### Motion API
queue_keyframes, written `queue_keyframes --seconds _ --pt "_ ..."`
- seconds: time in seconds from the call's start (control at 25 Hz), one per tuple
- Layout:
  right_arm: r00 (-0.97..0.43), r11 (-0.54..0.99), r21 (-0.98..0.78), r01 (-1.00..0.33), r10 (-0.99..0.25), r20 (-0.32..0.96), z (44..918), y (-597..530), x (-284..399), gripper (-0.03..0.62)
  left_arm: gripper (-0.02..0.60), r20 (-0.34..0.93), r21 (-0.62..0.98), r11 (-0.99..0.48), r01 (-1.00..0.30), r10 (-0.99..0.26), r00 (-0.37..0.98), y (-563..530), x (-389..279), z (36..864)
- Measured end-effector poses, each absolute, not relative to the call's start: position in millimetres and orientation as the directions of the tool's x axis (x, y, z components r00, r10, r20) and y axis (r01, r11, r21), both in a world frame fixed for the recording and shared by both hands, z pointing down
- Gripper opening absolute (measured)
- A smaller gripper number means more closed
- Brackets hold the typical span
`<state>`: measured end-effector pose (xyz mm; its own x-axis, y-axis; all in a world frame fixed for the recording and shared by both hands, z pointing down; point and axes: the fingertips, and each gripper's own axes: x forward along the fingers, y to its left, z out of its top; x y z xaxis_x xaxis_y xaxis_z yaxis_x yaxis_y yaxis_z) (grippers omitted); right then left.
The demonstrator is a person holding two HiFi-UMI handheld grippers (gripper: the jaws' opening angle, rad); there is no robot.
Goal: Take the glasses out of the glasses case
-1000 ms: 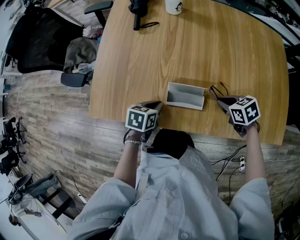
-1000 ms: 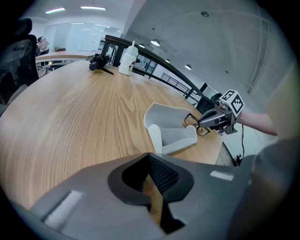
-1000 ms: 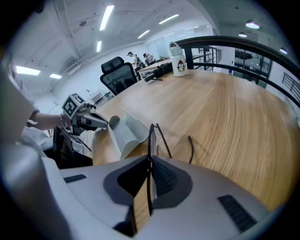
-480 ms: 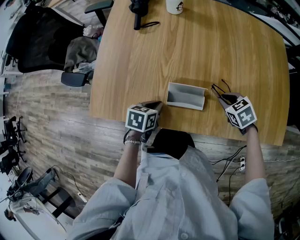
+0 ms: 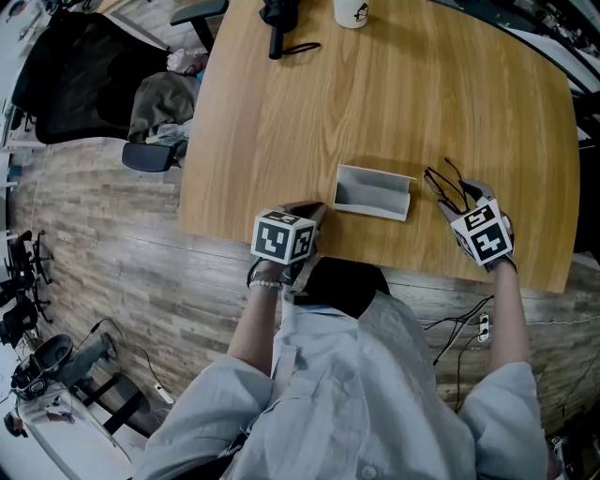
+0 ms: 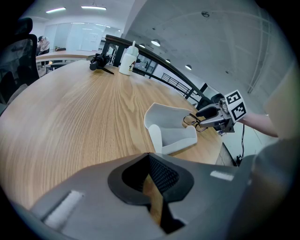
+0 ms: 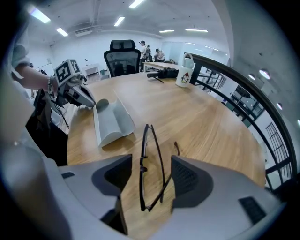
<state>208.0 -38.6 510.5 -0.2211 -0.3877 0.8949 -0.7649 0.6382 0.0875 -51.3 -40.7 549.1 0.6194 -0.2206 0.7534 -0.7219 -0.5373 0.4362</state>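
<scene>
The thin dark-framed glasses lie unfolded on the wooden table, right of the open white glasses case. My right gripper points steeply down over them. Its jaws have just been opening and now stand wide on either side of the frame, with no pad pressing on it. My left gripper rests at the table's near edge, left of the case, jaws together with nothing between them.
A white mug and a black device with a strap stand at the table's far side. The table's near edge runs just behind both grippers. Office chairs stand on the floor to the left.
The right gripper has rolled and its jaws have opened, letting go of the glasses, which now lie on the table. The left gripper has not moved.
</scene>
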Motion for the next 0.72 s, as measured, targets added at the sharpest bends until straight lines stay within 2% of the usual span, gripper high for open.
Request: queue_keyframes --seconds 0.2,0.52,0.56,0.68,0.72 --pt "-0.193 0.599 0.089 -0.796 -0.39 0.9 516.2 -39.3 217.8 0.244 0.005 0.753 0.436 -0.536 -0.723 -0.222 0.619 -40.7 -51.1 548.0" --pt "-0.217 0.598 0.054 -0.799 -0.371 0.903 518.9 -40.5 214.6 0.238 0.005 0.754 0.435 -0.535 -0.725 -0.224 0.618 -41.6 -51.7 549.2" --pt "-0.221 0.606 0.051 -0.794 -0.366 0.904 519.0 -39.8 213.2 0.227 0.005 0.754 0.435 -0.534 -0.725 -0.224 0.617 -41.8 -51.6 549.3" --pt "-0.22 0.627 0.065 -0.776 -0.366 0.904 518.4 -38.8 210.1 0.123 0.005 0.754 0.435 -0.533 -0.726 -0.225 0.617 -41.6 -51.9 549.0" --pt "-0.219 0.632 0.07 -0.772 -0.368 0.904 518.0 -38.8 209.7 0.11 0.005 0.754 0.435 -0.533 -0.726 -0.225 0.617 -41.6 -52.0 548.8"
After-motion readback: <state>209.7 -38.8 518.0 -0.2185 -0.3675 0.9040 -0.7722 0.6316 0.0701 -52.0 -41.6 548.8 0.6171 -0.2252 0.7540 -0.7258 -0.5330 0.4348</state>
